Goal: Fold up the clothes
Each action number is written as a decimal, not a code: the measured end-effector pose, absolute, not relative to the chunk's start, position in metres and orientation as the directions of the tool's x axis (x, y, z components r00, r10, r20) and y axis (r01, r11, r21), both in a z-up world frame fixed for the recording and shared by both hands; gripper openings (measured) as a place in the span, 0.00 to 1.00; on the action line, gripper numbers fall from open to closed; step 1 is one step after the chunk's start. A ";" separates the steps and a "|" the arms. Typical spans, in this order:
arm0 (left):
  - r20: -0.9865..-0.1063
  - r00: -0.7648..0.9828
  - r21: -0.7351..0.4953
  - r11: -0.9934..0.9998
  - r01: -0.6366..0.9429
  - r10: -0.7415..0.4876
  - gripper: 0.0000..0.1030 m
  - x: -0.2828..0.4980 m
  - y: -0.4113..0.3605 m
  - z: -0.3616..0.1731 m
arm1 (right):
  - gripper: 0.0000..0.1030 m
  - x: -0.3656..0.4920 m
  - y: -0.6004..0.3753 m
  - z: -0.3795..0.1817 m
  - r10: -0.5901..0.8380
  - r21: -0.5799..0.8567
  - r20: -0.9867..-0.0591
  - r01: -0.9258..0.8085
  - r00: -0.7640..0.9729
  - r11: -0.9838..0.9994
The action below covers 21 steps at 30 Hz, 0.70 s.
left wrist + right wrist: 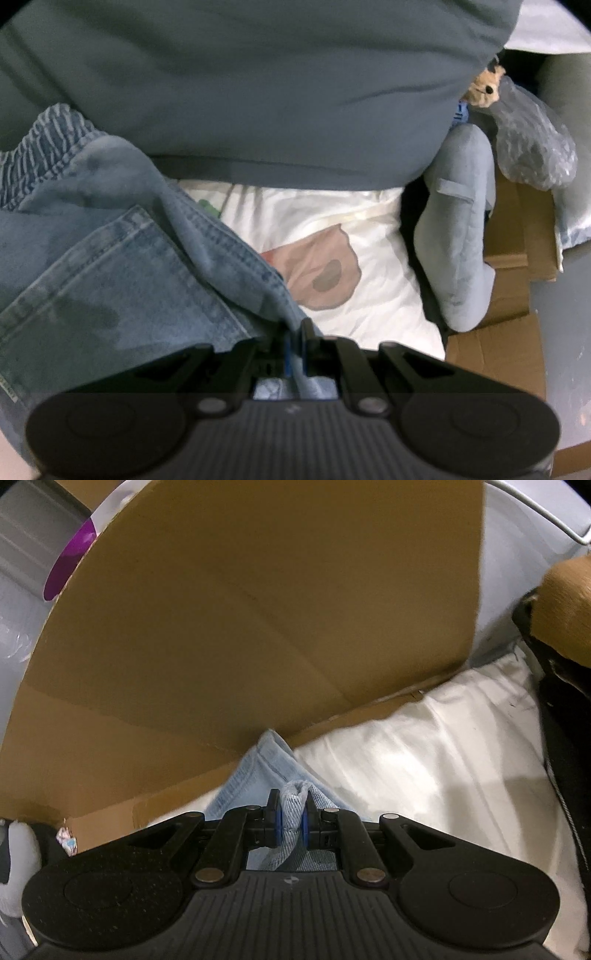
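Blue denim jeans [122, 266] with an elastic waistband and a back pocket fill the left of the left wrist view. My left gripper [294, 338] is shut on a fold of that denim at the bottom centre. In the right wrist view a pale denim edge [258, 771] runs up from my right gripper [291, 812], which is shut on a bunched fold of it. Both pieces hang over a white sheet [369, 280] with a pink-brown print. The rest of the jeans is hidden in the right wrist view.
A large grey-blue cloth [258, 92] spans the top of the left view. A grey plush shape [458, 236], cardboard [517, 236] and crinkled plastic [532, 147] lie at its right. A big cardboard sheet [240, 627] stands close ahead in the right view, white bedding [443, 760] beside it.
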<state>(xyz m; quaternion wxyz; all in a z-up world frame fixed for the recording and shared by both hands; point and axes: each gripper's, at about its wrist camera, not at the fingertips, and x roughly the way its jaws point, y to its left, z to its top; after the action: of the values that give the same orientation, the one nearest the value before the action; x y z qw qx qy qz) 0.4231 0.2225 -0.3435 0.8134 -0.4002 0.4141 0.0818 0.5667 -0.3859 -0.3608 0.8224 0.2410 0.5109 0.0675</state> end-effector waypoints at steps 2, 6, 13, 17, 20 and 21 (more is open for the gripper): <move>-0.743 0.641 -0.582 0.658 -0.477 -0.193 0.05 0.428 0.222 -0.346 | 0.09 0.572 -0.381 -0.360 0.357 0.472 -0.803 0.142 0.478 0.870; -0.753 0.632 -0.571 0.656 -0.493 -0.181 0.05 0.437 0.218 -0.351 | 0.09 0.582 -0.373 -0.361 0.345 0.472 -0.802 0.161 0.488 0.867; -0.769 0.608 -0.563 0.659 -0.499 -0.197 0.06 0.452 0.214 -0.363 | 0.09 0.591 -0.368 -0.377 0.322 0.466 -0.809 0.204 0.491 0.861; -0.769 0.593 -0.573 0.667 -0.476 -0.238 0.10 0.455 0.214 -0.367 | 0.16 0.587 -0.380 -0.379 0.370 0.533 -0.784 0.234 0.499 0.813; -0.762 0.592 -0.584 0.672 -0.455 -0.262 0.10 0.454 0.215 -0.366 | 0.35 0.581 -0.385 -0.368 0.407 0.569 -0.748 0.192 0.523 0.799; -0.760 0.592 -0.588 0.671 -0.451 -0.269 0.10 0.454 0.215 -0.366 | 0.38 0.579 -0.387 -0.364 0.416 0.575 -0.739 0.175 0.530 0.799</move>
<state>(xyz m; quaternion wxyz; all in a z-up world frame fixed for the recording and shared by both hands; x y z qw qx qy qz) 0.4536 0.2150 -0.3657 0.7968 -0.4013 0.4481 0.0572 0.5790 -0.3867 -0.3635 0.8184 0.3083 0.4792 0.0738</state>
